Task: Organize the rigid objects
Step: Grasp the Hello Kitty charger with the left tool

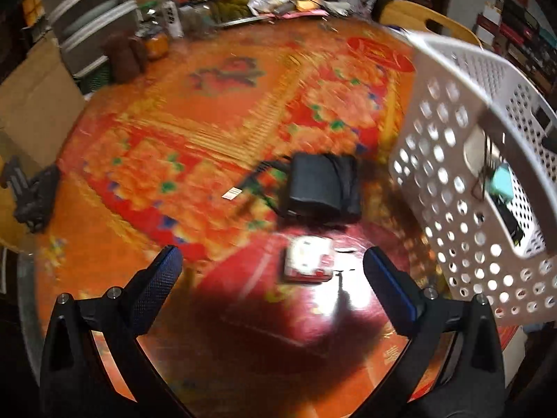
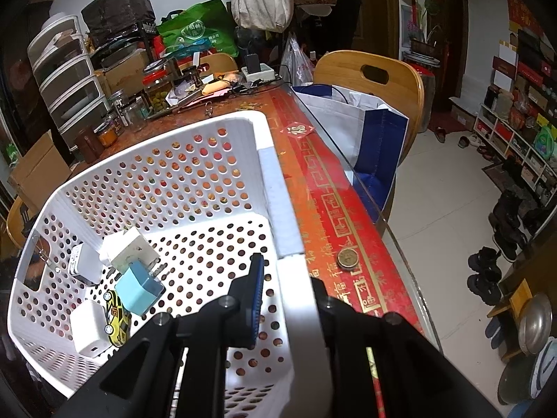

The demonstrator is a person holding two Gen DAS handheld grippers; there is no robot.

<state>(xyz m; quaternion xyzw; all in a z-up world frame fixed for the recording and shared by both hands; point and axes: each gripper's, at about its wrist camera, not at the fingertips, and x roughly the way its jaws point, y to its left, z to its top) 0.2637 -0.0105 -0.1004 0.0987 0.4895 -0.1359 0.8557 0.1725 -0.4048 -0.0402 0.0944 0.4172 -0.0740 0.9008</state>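
Observation:
In the left wrist view my left gripper [image 1: 273, 264] is open and empty above the table. Just ahead of it lies a small red and white box [image 1: 308, 259], and beyond that a black power adapter [image 1: 322, 186] with its cable. The white perforated basket [image 1: 470, 160] stands tilted at the right. In the right wrist view my right gripper [image 2: 287, 278] is shut on the basket's right wall [image 2: 278, 188]. Inside lie white chargers [image 2: 127, 245], a light blue plug [image 2: 139, 289] and a yellow toy car [image 2: 116, 317].
Jars [image 2: 158, 92], papers and a power strip [image 2: 259, 69] crowd the table's far end. A coin [image 2: 347, 257] lies near the glass table edge. A wooden chair [image 2: 376, 80] with a blue and white bag [image 2: 369, 132] stands at the right. A black object [image 1: 33, 191] lies at the left.

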